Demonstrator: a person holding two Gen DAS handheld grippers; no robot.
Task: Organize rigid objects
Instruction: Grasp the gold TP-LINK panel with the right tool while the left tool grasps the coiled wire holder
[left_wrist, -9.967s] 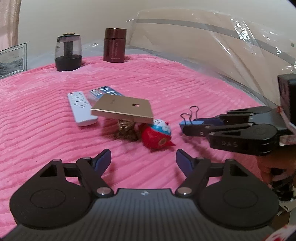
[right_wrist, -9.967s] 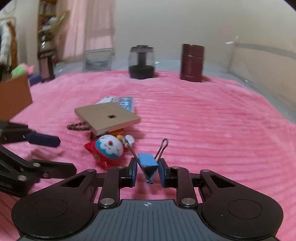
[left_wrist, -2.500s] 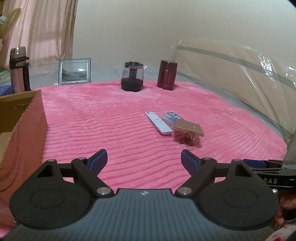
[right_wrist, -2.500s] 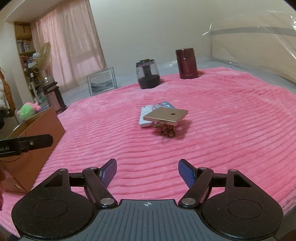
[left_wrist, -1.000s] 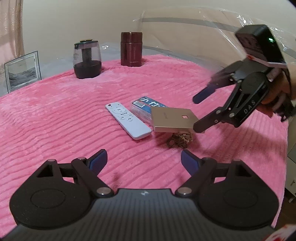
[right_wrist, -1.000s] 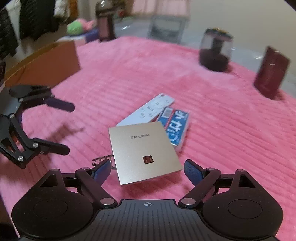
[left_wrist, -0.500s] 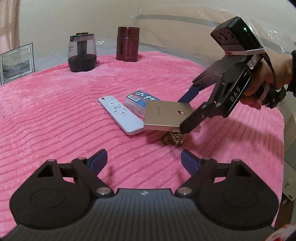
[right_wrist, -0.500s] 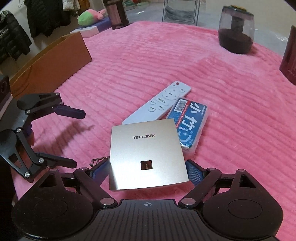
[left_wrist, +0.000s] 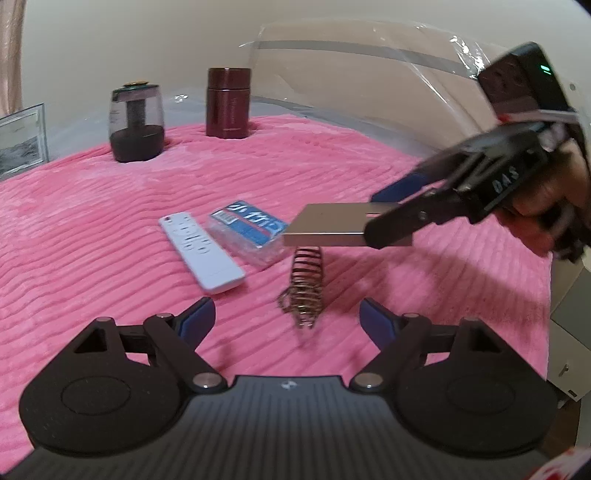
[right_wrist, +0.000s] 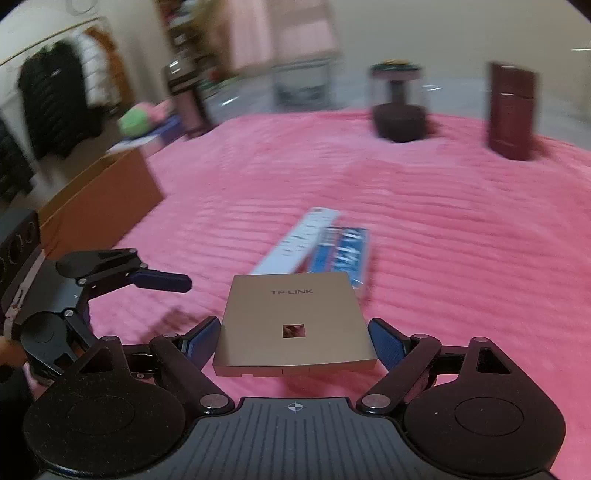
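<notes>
gold, flat square tp-link panel (right_wrist: 295, 325) clamped in right tongs (right_wrist: 295, 341); left tongs (left_wrist: 286, 319) spread empty.

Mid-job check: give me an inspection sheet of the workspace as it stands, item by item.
Surface: pink ribbed blanket.
Job's things: gold TP-LINK panel lifted clear; white remote, blue packet and metal spring lying on the blanket.
Clutter: dark jar, maroon canister, picture frame at the back.
Grippers: right gripper shut on the panel; left gripper open, empty.
Cables: nothing seen.
Surroundings: cardboard box, plastic sheeting.
</notes>
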